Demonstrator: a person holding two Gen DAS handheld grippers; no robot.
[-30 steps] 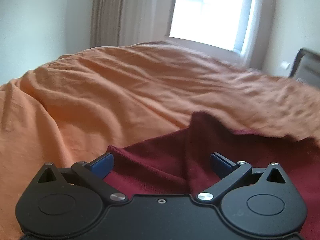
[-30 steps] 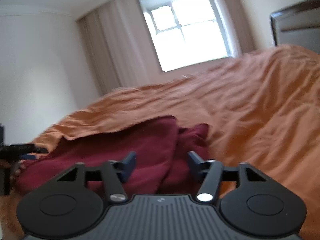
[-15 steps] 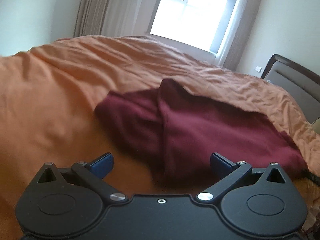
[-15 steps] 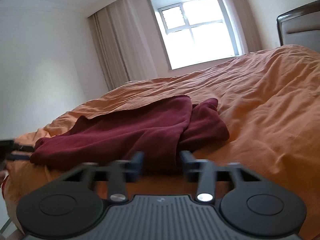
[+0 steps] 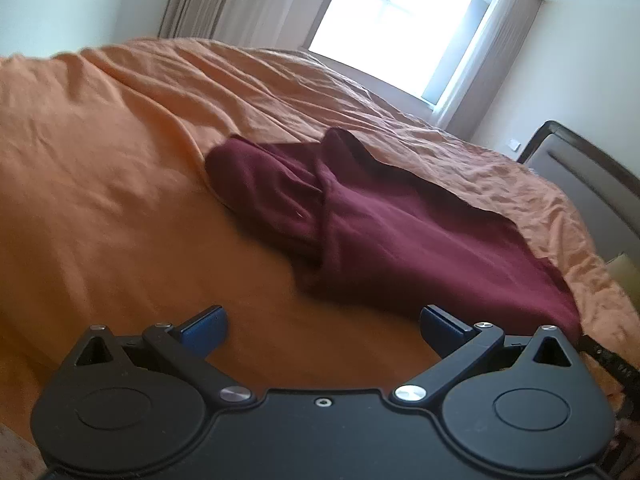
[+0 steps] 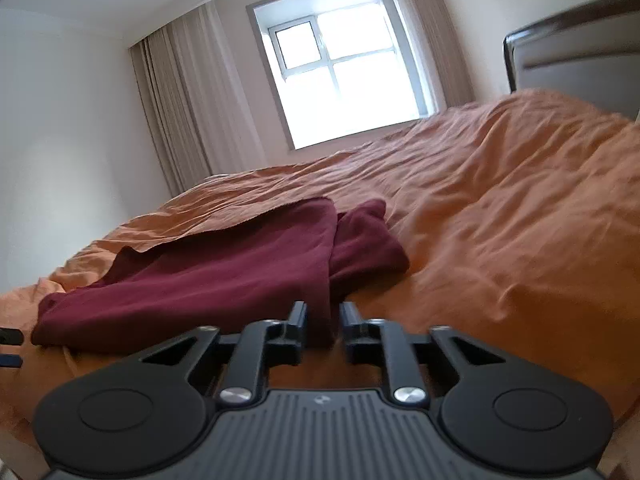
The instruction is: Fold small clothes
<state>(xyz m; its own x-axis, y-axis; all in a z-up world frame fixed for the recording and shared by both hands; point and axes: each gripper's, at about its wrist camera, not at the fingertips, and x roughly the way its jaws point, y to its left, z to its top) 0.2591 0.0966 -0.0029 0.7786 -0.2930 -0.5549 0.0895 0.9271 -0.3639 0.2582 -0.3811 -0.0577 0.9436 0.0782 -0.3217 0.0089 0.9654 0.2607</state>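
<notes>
A dark maroon garment (image 5: pixel 400 232) lies folded over itself on the orange bedspread (image 5: pixel 120 200), with a thick fold ridge running down its middle. My left gripper (image 5: pixel 322 316) is open and empty, hanging just short of the garment's near edge. In the right wrist view the same garment (image 6: pixel 220 272) stretches to the left. My right gripper (image 6: pixel 323 312) has its fingers drawn close together, and the near corner of the top folded layer sits in the narrow gap between them.
The orange bedspread (image 6: pixel 500 220) is wrinkled and spreads wide on all sides of the garment. A dark headboard (image 5: pixel 592 168) stands at the right, with a bright window (image 6: pixel 340 72) and curtains beyond the bed.
Both grippers have pulled back from the garment, which now lies flat. The right fingers went from wide open to nearly together. The left stayed open.
</notes>
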